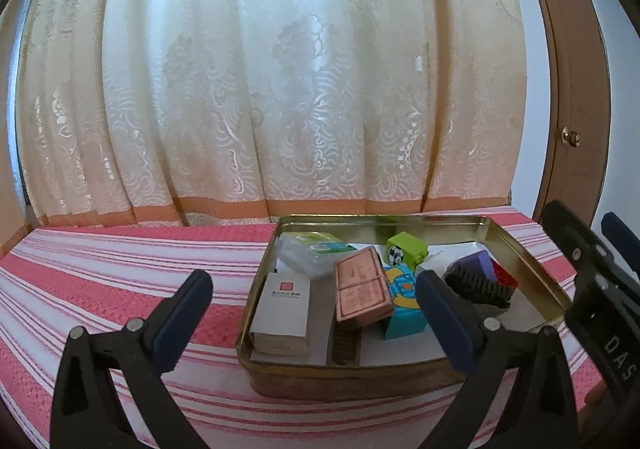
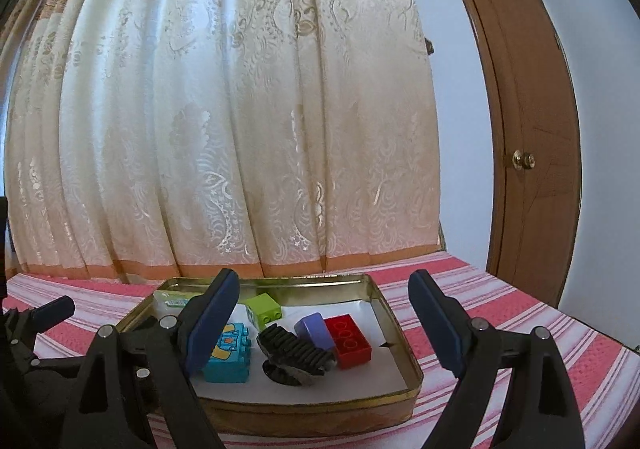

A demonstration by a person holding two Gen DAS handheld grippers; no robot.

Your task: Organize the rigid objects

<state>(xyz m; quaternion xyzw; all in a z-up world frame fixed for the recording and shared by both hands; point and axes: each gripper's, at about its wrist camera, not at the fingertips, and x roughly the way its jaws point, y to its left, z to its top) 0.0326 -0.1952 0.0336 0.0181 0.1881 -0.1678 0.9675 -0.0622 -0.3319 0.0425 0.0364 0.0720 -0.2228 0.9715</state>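
Observation:
A gold metal tin (image 1: 348, 381) (image 2: 400, 333) sits on the striped cloth and holds several objects. In the left wrist view it holds a white box (image 1: 284, 309), a copper-coloured box (image 1: 360, 289), a blue printed brick (image 1: 404, 305), a green brick (image 1: 404, 247), a black ridged wheel (image 1: 476, 287) and a plastic packet (image 1: 316, 251). The right wrist view shows the blue brick (image 2: 230, 353), green brick (image 2: 266, 307), black wheel (image 2: 296, 353), purple block (image 2: 314, 329) and red brick (image 2: 348, 341). My left gripper (image 1: 316, 313) is open and empty above the tin's near side. My right gripper (image 2: 324, 325) is open and empty above the tin.
A pink and white striped cloth (image 1: 120, 273) covers the surface. A cream patterned curtain (image 1: 280, 89) hangs right behind the tin. A brown door (image 2: 532, 129) with a knob stands at the right. The right gripper's body (image 1: 600, 289) shows at the left view's right edge.

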